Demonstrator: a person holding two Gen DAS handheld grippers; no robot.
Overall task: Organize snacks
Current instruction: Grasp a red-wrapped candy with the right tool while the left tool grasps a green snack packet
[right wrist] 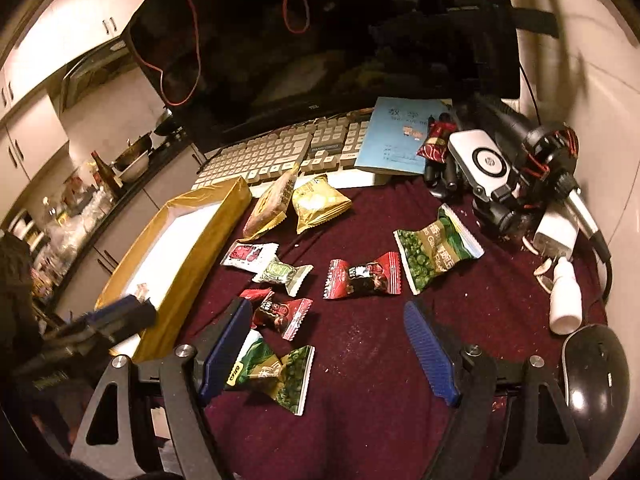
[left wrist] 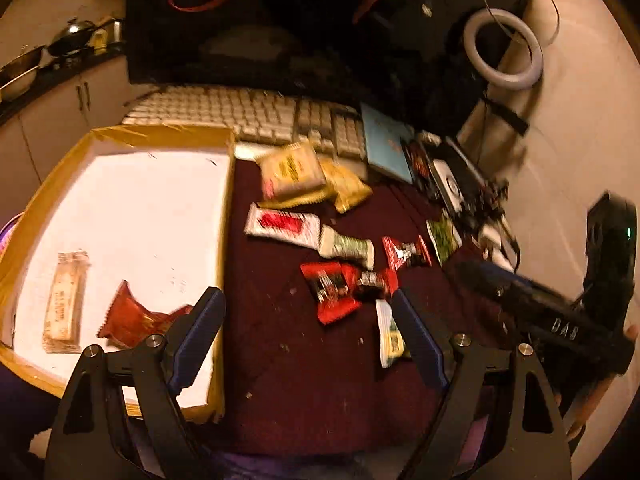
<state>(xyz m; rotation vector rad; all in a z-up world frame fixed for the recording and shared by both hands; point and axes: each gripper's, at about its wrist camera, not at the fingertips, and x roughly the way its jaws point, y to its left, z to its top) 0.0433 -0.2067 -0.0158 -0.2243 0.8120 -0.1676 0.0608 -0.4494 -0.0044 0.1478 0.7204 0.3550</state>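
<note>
Several snack packets lie on a dark red cloth (right wrist: 360,360): two yellow packets (right wrist: 318,202), a white-and-red packet (right wrist: 248,256), a pale green candy (right wrist: 282,274), red packets (right wrist: 362,276), green pea packets (right wrist: 436,250). A yellow-rimmed box (left wrist: 132,216) with a white floor holds a tan bar (left wrist: 64,300) and a red packet (left wrist: 132,320). My left gripper (left wrist: 308,312) is open and empty, over the box's right edge and the cloth. My right gripper (right wrist: 328,320) is open and empty above the cloth, with a green packet (right wrist: 276,376) by its left finger.
A keyboard (right wrist: 280,152) and a dark monitor (right wrist: 320,40) stand behind the snacks. A blue booklet (right wrist: 400,136), camera gear (right wrist: 500,176), a white bottle (right wrist: 564,296) and a black mouse (right wrist: 596,376) sit at the right. A kitchen counter (left wrist: 40,64) lies far left.
</note>
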